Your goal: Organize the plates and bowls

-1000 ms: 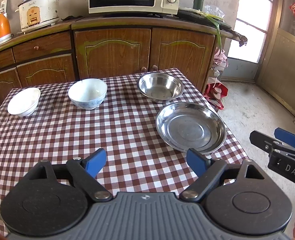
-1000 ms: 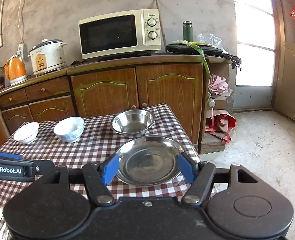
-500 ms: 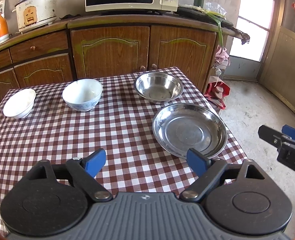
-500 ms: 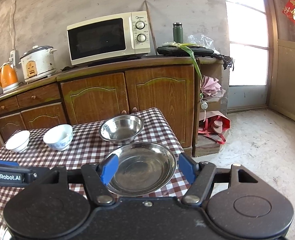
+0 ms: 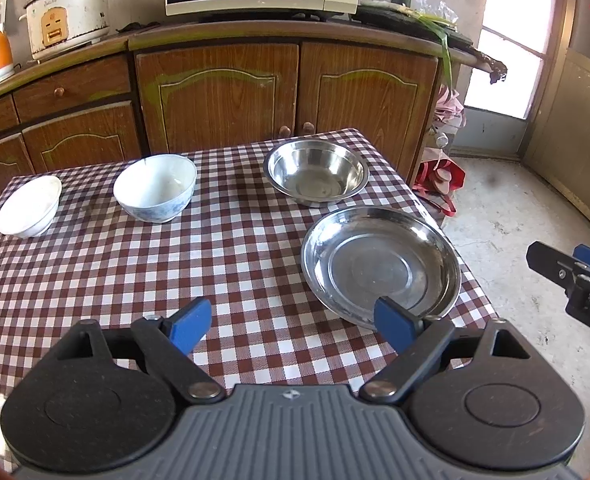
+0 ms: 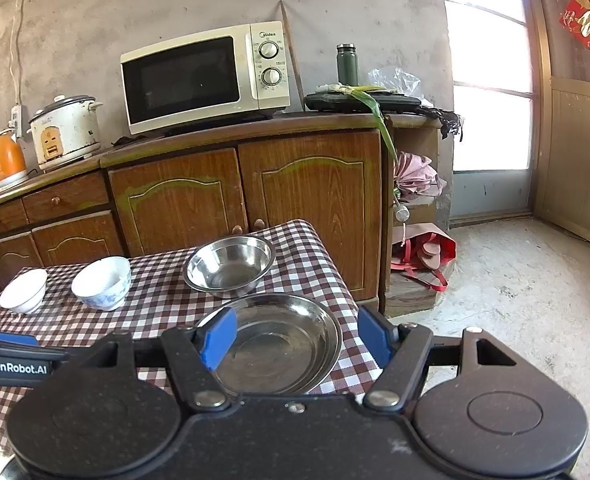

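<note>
Right wrist view: both the right claw (image 6: 297,340) and left claw (image 5: 295,322) gape wide, empty, near the steel plate (image 6: 291,344).

On the table (image 5: 95,280), steel plate (image 5: 381,264) lies before steel bowl (image 5: 317,172), two bowls left.

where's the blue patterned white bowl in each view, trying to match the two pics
Left wrist view: the white ceramic bowl with blue pattern sits upper left of centre on the checked tablecloth.
Right wrist view: the same bowl is at left, mid-height.
Shared landmark: the deep round steel bowl stands to its right in both views, apart from it.
</note>
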Demonstrator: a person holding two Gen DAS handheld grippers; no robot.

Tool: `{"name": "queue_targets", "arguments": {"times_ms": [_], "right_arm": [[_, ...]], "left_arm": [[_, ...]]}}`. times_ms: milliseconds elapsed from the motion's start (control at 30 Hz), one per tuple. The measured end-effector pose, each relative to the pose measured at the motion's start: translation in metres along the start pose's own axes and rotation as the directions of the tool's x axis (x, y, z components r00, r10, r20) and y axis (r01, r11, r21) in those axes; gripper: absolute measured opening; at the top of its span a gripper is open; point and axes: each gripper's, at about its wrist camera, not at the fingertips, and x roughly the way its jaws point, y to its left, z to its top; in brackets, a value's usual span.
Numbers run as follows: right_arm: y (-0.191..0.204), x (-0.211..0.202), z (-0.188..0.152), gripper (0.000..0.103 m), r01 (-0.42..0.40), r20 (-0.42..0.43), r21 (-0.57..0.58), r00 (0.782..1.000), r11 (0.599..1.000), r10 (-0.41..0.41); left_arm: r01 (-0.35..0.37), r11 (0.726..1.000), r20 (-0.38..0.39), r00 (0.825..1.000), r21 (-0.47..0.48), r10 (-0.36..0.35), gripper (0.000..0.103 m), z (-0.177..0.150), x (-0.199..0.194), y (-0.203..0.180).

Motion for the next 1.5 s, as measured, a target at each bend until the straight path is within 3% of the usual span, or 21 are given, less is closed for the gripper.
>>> {"name": "queue_targets", "arguments": {"times_ms": [1500], "right_arm": [[-0.023, 0.072, -0.001, 0.080, 0.023, -0.060, 0.024, 0.998, 0.999, -0.022]], "left_arm": [[-0.071, 0.997, -0.055, 0.996, 0.027, 0.072, 0.093, 0.012, 0.064, -0.014]]}}
